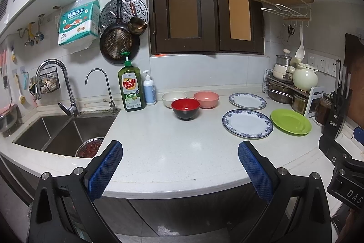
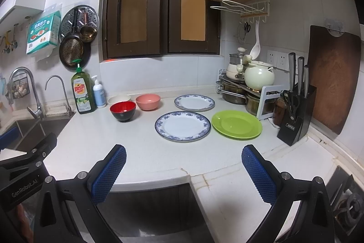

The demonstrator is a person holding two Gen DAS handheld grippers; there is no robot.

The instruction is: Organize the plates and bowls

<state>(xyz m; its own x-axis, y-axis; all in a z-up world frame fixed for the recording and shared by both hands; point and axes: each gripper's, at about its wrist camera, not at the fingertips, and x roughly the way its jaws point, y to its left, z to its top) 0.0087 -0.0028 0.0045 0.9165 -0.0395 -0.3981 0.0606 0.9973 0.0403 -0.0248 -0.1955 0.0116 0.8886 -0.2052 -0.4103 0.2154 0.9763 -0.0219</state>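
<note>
Three bowls stand near the back of the white counter (image 1: 170, 147): a white bowl (image 1: 174, 98), a pink bowl (image 1: 206, 99) and a red-and-black bowl (image 1: 185, 108) in front. Right of them lie two blue-rimmed plates (image 1: 247, 101) (image 1: 247, 123) and a green plate (image 1: 290, 121). The right wrist view shows the same red bowl (image 2: 123, 111), pink bowl (image 2: 148, 101), white bowl (image 2: 119, 98), blue-rimmed plates (image 2: 194, 102) (image 2: 182, 126) and green plate (image 2: 236, 124). My left gripper (image 1: 180, 153) and right gripper (image 2: 183, 157) are open and empty at the counter's front edge.
A sink (image 1: 59, 131) with two faucets is at the left, with a dish soap bottle (image 1: 131, 85) and a lotion bottle (image 1: 149, 88) beside it. Pots and a kettle (image 2: 250, 81), a knife block (image 2: 295, 115) and a cutting board (image 2: 334, 79) stand at the right.
</note>
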